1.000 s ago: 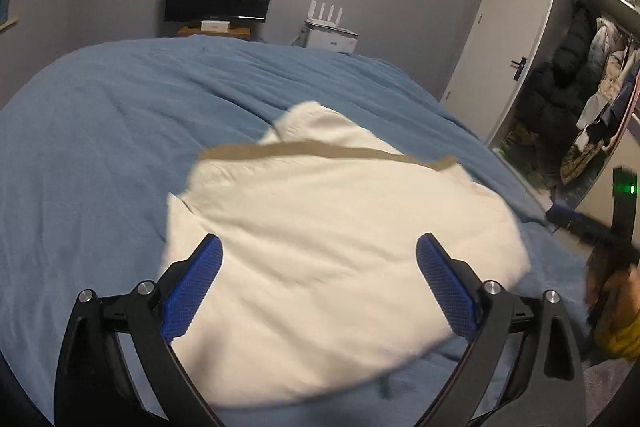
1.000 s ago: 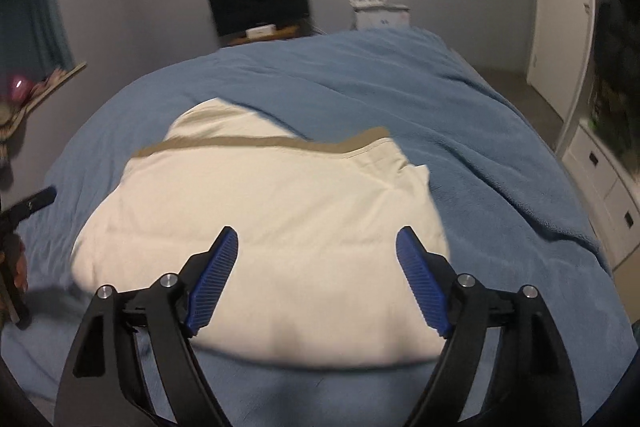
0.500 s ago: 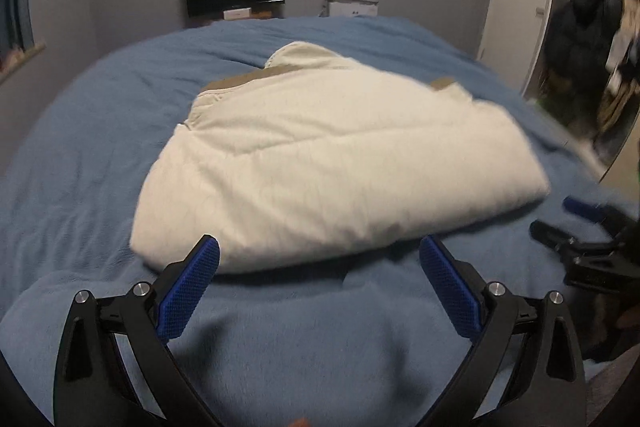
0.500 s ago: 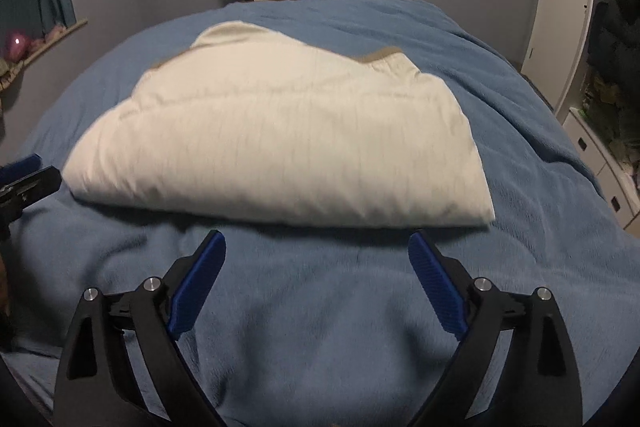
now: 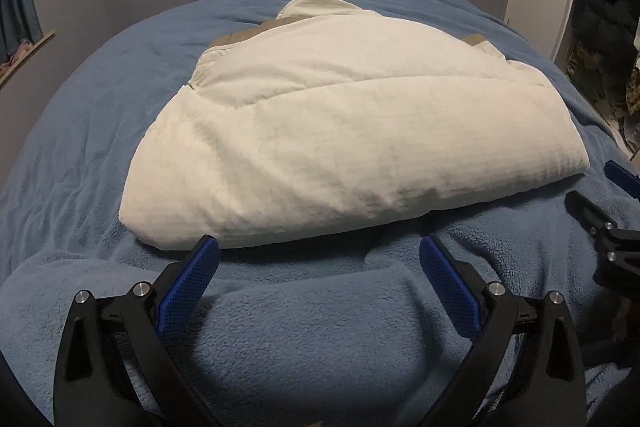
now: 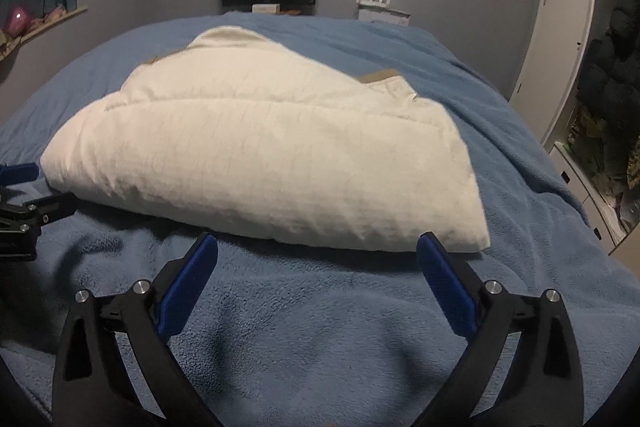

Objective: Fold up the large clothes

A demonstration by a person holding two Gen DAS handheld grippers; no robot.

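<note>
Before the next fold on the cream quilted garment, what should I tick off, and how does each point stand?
1. Left gripper open, nothing between its jaws: ok.
2. Right gripper open and empty, jaws just opened wider: ok.
3. Cream quilted garment lies folded on the blue fleece blanket, apart from both grippers: ok.
4. Near folded edge within view of both cameras: ok.
5. Layers underneath lying even: cannot tell.
6. Tan trim tucked flat: cannot tell.
</note>
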